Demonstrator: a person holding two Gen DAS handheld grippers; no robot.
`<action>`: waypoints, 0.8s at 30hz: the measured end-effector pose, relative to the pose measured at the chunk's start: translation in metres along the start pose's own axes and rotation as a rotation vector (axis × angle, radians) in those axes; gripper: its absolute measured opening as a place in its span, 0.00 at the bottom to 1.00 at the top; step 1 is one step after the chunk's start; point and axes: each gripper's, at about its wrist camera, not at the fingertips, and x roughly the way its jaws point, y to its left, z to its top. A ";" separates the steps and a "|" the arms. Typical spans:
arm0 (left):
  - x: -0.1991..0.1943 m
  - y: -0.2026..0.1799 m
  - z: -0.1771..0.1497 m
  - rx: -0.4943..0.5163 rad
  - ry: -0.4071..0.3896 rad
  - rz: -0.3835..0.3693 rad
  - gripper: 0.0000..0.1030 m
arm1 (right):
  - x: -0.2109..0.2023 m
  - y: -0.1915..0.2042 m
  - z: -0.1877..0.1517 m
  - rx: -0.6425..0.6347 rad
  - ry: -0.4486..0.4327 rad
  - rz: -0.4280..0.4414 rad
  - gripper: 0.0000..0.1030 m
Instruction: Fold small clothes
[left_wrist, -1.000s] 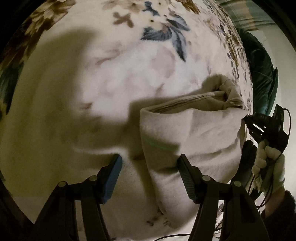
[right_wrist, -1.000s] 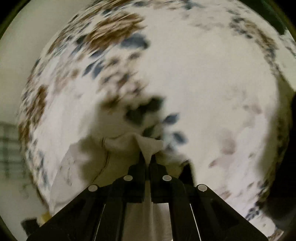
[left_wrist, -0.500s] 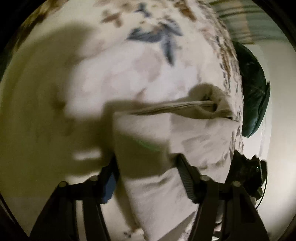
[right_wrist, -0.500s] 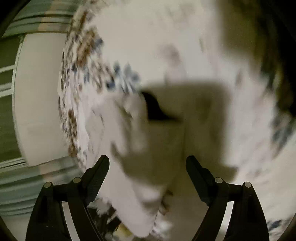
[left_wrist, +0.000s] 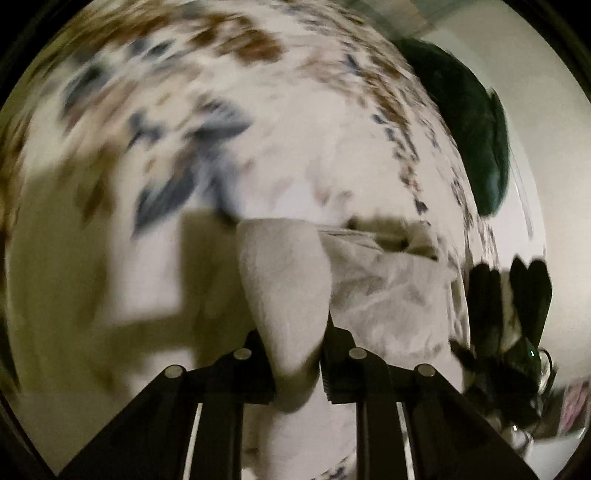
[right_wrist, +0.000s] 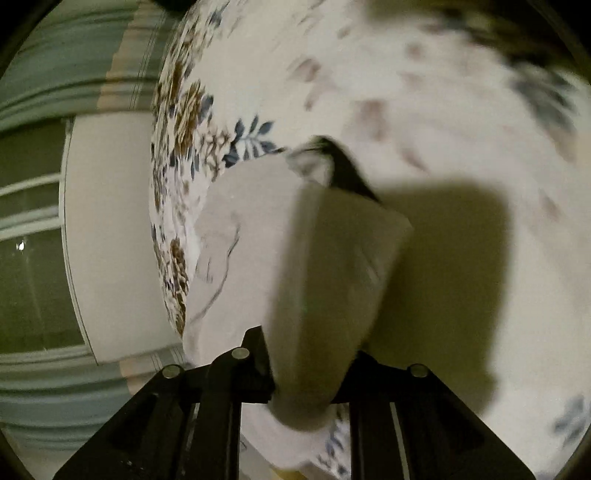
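Note:
A small cream garment (left_wrist: 384, 295) lies folded on a floral blanket (left_wrist: 332, 147). My left gripper (left_wrist: 295, 350) is shut on a thick fold of the garment and holds it between both jaws. In the right wrist view my right gripper (right_wrist: 306, 354) is shut on another bunch of the same garment (right_wrist: 325, 266), lifted a little above the blanket (right_wrist: 443, 110). The other gripper shows as a dark shape (left_wrist: 517, 325) at the right edge of the left wrist view.
A dark green cushion (left_wrist: 476, 147) sits at the blanket's far right edge. A pale wall (right_wrist: 110, 229) and green striped fabric (right_wrist: 55, 74) lie beyond the blanket's left edge in the right wrist view.
My left gripper was open beside the garment and has closed on its fold. My right gripper let go of a corner, opened, then closed on a thicker bunch.

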 end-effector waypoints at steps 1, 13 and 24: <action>0.003 -0.005 0.008 0.037 0.017 -0.001 0.15 | -0.007 -0.005 -0.009 0.024 -0.016 0.004 0.14; -0.003 0.015 0.037 0.053 0.141 -0.021 0.46 | -0.081 -0.011 -0.037 -0.028 -0.109 -0.202 0.49; 0.013 0.020 0.010 -0.001 0.101 0.079 0.52 | 0.019 0.053 0.059 -0.411 0.099 -0.460 0.05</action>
